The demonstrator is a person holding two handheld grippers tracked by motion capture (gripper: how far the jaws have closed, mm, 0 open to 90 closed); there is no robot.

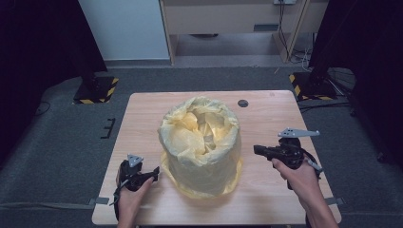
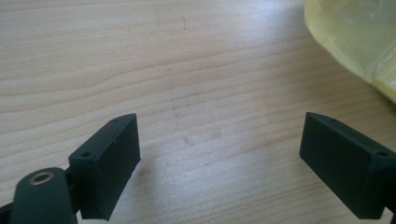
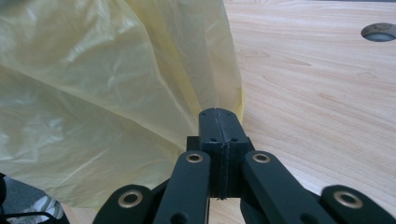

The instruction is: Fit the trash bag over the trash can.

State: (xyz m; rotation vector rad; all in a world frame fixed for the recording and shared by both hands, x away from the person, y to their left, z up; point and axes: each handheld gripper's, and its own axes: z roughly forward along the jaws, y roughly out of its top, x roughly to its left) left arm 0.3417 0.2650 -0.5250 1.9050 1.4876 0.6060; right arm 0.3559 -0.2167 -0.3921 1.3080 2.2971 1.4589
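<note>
From the high view, a yellow plastic bag [image 1: 202, 142] lines and drapes over a round bin at the centre of a wooden table [image 1: 142, 114]; the bin itself is wholly hidden under the film, and only its drum shape shows through. The bag's crumpled mouth gapes upward, its inside hard to make out. At 8 o'clock from the bag, the left gripper [image 1: 154, 175] rests low near the table, near the skirt of plastic pooled at the bag's base. At 3 o'clock, the right gripper [image 1: 256, 149] points toward the bag's side, beside it; whether it touches cannot be told here. Both forearms are cut off by the bottom edge. A dark round grommet [image 1: 243, 103] sits at 1 o'clock from the bag.

In the left gripper view, the left gripper [image 2: 219, 149] has its jaws spread wide over bare wood, nothing between them; a corner of the yellow bag [image 2: 359, 42] enters at 2 o'clock, cut off by the frame.

In the right gripper view, the right gripper [image 3: 219, 119] has its jaws pressed together, tips against a fold of the yellow bag [image 3: 102, 93]; whether film is pinched between them is hidden. The grommet [image 3: 379, 31] lies at 2 o'clock.
</note>
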